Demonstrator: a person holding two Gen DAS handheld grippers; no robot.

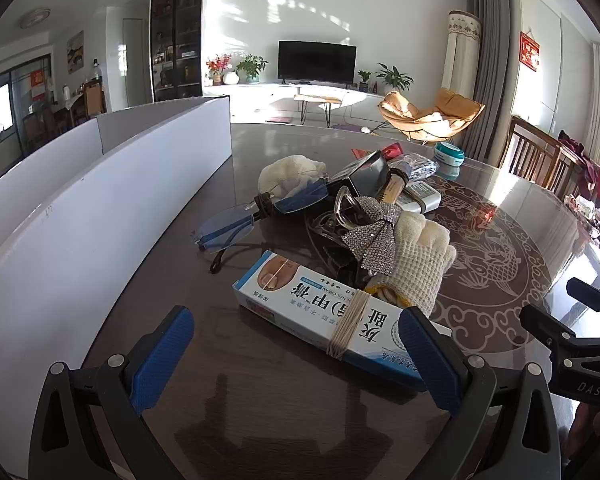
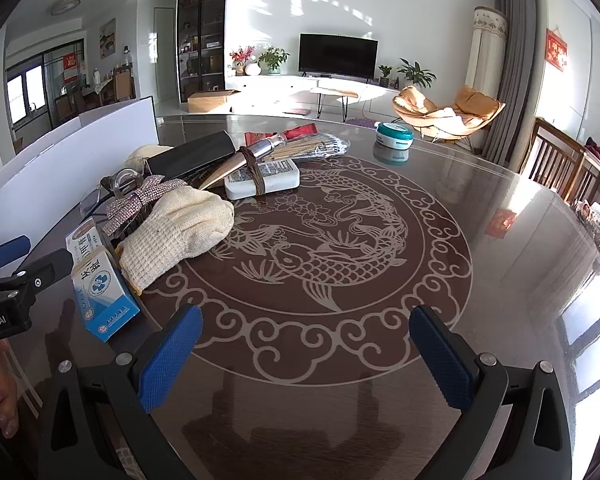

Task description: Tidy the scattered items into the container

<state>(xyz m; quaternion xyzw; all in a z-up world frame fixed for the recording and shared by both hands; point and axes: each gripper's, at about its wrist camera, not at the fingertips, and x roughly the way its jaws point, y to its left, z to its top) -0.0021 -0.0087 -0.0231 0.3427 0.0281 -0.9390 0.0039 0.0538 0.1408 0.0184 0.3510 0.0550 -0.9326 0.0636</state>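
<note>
My left gripper (image 1: 296, 360) is open low over the dark table, and a blue-and-white cream box (image 1: 320, 308) tied with string lies slantwise between its fingers; the right fingertip (image 1: 432, 360) overlaps the box's near end. Beyond lie rimless glasses (image 1: 236, 224), a rhinestone bow (image 1: 374, 236), a cream knit glove (image 1: 416, 256) and a black case (image 1: 364, 176). The white container (image 1: 100, 208) stands along the left. My right gripper (image 2: 306, 356) is open over bare tabletop, with the box (image 2: 100, 280) and the glove (image 2: 180, 228) to its left.
A white block tied to a bottle (image 2: 264, 178), a packet of sticks (image 2: 312, 146) and a teal jar (image 2: 394, 134) lie farther back. Wooden chairs (image 2: 556, 160) stand at the table's right edge. A hand (image 2: 0, 400) holds the left gripper's handle.
</note>
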